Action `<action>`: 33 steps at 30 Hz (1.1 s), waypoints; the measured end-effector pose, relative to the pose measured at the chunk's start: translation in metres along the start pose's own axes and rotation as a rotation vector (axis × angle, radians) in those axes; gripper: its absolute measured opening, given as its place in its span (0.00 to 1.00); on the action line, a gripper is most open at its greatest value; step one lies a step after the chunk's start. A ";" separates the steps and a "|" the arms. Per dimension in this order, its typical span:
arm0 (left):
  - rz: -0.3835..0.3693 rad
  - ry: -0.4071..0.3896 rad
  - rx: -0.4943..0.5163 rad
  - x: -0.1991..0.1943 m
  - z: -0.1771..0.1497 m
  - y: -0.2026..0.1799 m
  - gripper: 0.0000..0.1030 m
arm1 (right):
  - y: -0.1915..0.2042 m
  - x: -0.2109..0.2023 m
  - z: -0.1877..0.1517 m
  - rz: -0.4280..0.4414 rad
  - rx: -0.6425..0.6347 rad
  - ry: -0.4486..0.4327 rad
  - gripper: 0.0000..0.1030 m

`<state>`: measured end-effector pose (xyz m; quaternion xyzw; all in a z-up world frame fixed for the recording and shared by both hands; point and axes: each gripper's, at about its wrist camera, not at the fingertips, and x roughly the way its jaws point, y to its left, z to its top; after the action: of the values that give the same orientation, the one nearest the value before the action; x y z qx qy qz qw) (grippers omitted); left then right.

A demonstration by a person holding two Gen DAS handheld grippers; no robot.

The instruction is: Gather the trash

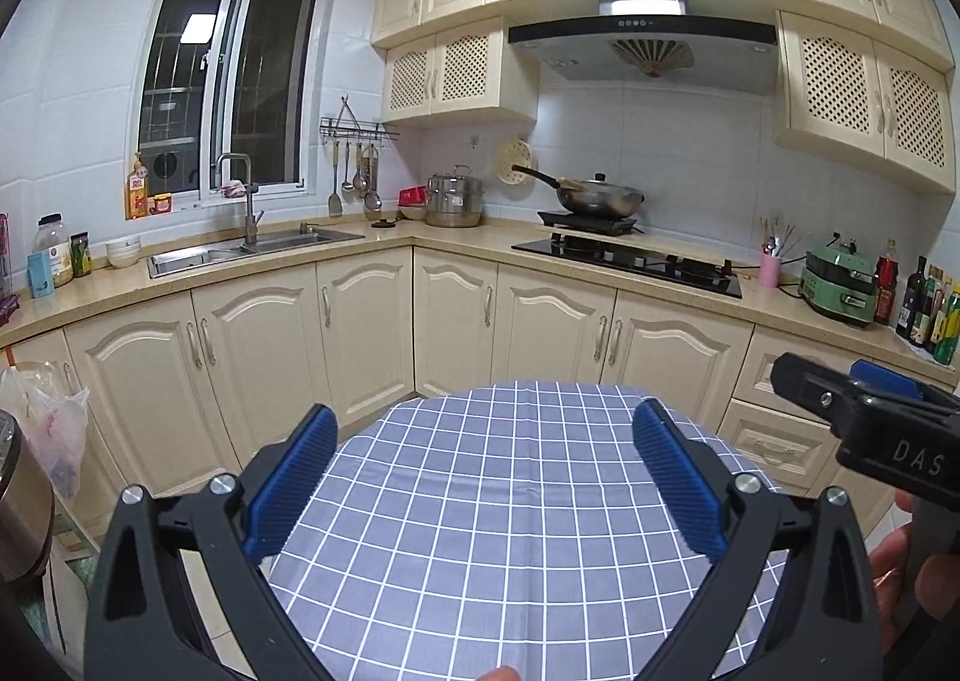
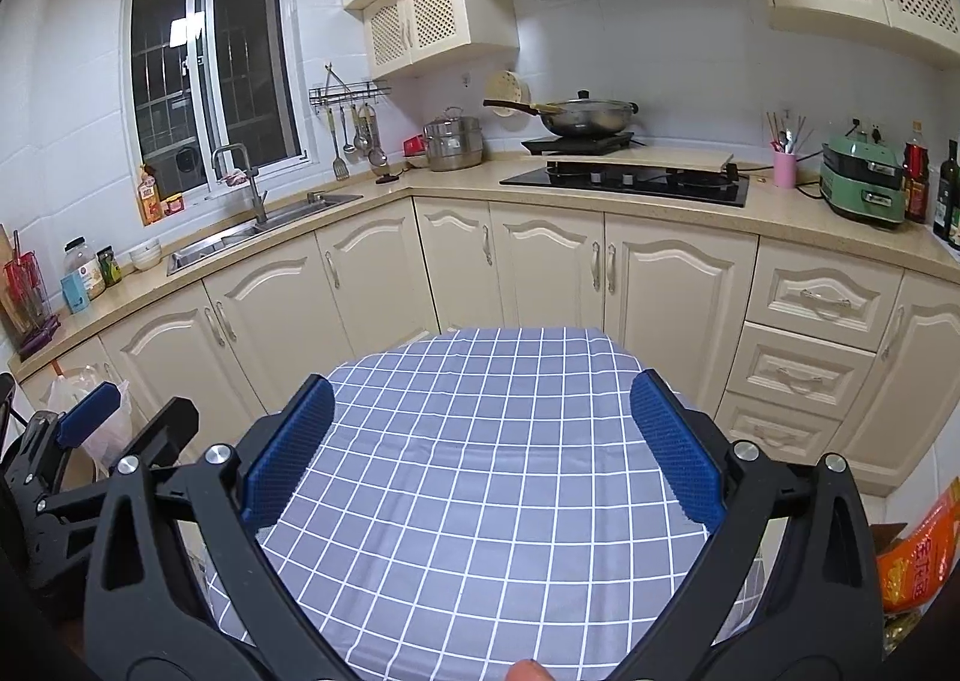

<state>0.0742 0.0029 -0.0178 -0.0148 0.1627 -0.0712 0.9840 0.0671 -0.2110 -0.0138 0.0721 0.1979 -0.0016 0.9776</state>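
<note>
Two tongs, left [image 1: 483, 477] and right [image 2: 480, 453], gape over the checked bench [image 1: 498, 501]; a filled plastic bag [image 1: 48, 423] hangs leftward.

Round tabletop [image 1: 480, 501] under grey-blue cloth, white grid lines. Left gripper [image 1: 483, 486] and right gripper [image 2: 480, 450]: black frames, blue ribbed pads. Cream panelled cabinet doors [image 2: 372, 273]; beige counter [image 1: 468, 243]. Pink utensil cup [image 2: 784, 168], mint-green cooker [image 2: 864, 186], orange packet [image 2: 915, 555].
</note>
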 end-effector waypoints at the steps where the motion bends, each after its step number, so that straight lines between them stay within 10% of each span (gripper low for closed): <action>1: 0.000 -0.001 -0.002 0.000 0.001 0.001 0.94 | 0.002 0.000 0.001 0.000 -0.003 -0.002 0.94; 33: 0.042 -0.057 -0.012 -0.020 0.016 0.013 0.95 | 0.023 -0.001 0.012 0.003 -0.047 -0.041 0.94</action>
<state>0.0624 0.0191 0.0028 -0.0194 0.1356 -0.0491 0.9894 0.0713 -0.1899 0.0006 0.0496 0.1779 0.0031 0.9828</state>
